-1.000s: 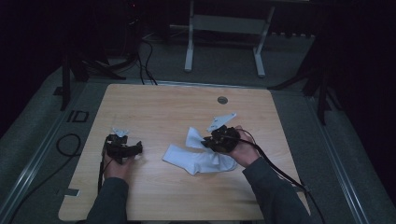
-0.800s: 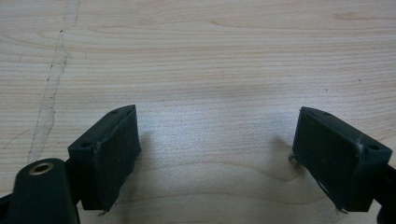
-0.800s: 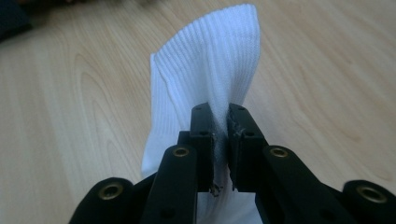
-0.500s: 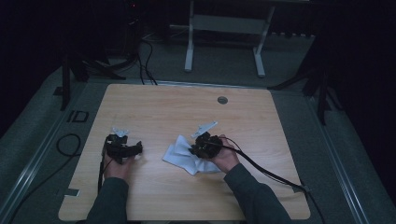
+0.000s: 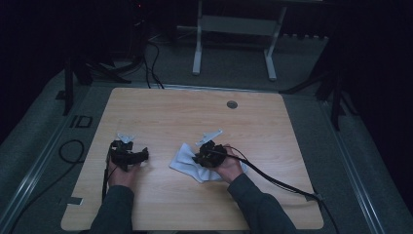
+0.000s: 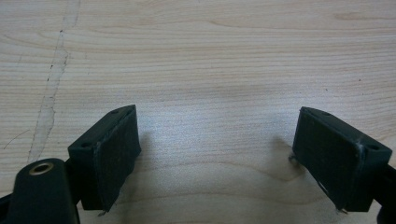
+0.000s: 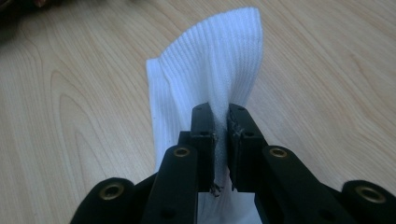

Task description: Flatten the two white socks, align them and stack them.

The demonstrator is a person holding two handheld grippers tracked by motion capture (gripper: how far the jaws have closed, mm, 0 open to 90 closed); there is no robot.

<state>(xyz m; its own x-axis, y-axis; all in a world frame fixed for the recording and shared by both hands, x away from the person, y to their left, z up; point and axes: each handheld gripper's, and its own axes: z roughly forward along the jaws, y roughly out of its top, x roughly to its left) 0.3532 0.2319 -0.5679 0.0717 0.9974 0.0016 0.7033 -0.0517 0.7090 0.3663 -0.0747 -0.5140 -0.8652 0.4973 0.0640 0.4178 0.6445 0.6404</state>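
A white ribbed sock (image 5: 187,162) lies crumpled near the middle of the wooden table (image 5: 195,117). My right gripper (image 5: 202,157) rests on it, jaws shut on a pinched fold of the sock (image 7: 219,84); in the right gripper view (image 7: 220,140) the fabric rises between the two black pads and its cuff end spreads out ahead on the wood. My left gripper (image 5: 134,157) sits low over bare table at the left, apart from the sock. Its jaws (image 6: 224,154) stand wide open with nothing but wood grain between them.
A small round grommet (image 5: 232,104) is set in the table near its far edge. A black cable (image 5: 282,183) trails from the right gripper toward the table's right front corner. A metal stand (image 5: 234,29) and cables lie on the dark floor beyond.
The right gripper has come leftward and down toward the table's middle, folding the sock over onto itself. The left gripper has stayed put.
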